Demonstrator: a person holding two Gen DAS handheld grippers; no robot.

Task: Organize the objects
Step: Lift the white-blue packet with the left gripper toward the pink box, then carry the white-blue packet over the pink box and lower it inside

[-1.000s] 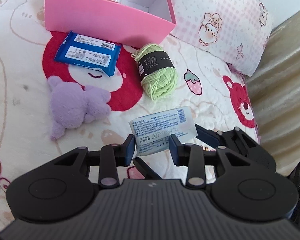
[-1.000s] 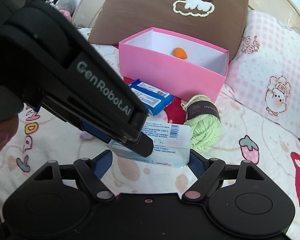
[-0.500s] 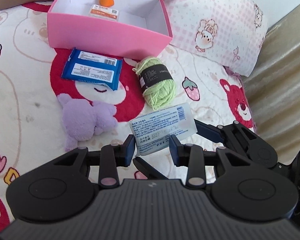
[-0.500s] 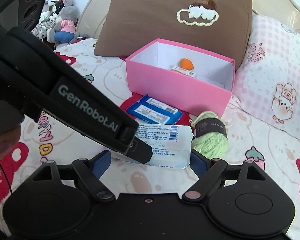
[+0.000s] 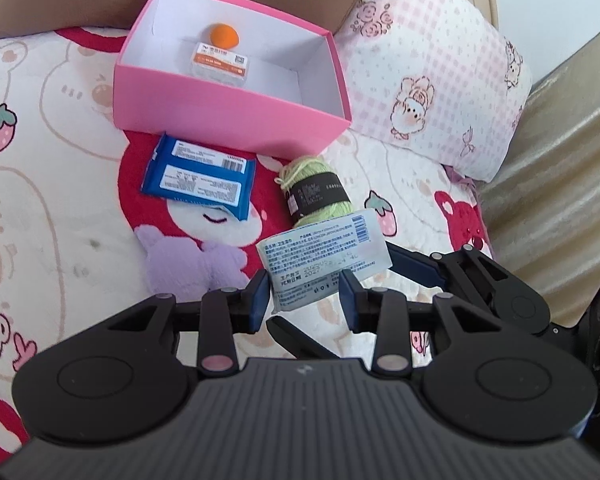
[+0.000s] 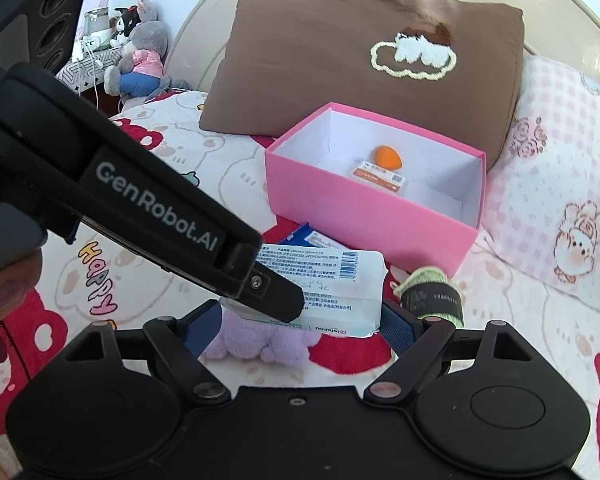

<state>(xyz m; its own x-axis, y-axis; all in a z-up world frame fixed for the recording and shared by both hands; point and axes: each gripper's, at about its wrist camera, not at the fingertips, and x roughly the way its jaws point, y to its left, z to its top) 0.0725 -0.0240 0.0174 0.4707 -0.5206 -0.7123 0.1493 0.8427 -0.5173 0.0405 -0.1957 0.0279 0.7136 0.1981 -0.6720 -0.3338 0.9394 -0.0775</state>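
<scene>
A white wipes pack (image 5: 324,256) with blue print hangs above the bedspread. My left gripper (image 5: 304,294) is shut on its near edge. In the right wrist view the same pack (image 6: 340,280) spans the wide jaws of my right gripper (image 6: 302,320), whose blue pads touch both of its ends. The left gripper's black finger (image 6: 276,300) crosses in front of the pack. Beyond stands an open pink box (image 5: 228,116) holding an orange ball (image 5: 224,36) and a small orange-and-white packet (image 5: 220,64).
On the bedspread before the box lie a blue packet (image 5: 200,176), a green yarn ball (image 5: 316,196) and a purple plush (image 5: 188,264). A pink checked pillow (image 5: 428,80) lies right of the box, a brown pillow (image 6: 360,68) behind it. Stuffed toys (image 6: 140,56) sit far left.
Both grippers have risen together with the wipes pack between them, and the pack has left the bedspread. More of the pink box's inside shows. Nothing on the bed has moved.
</scene>
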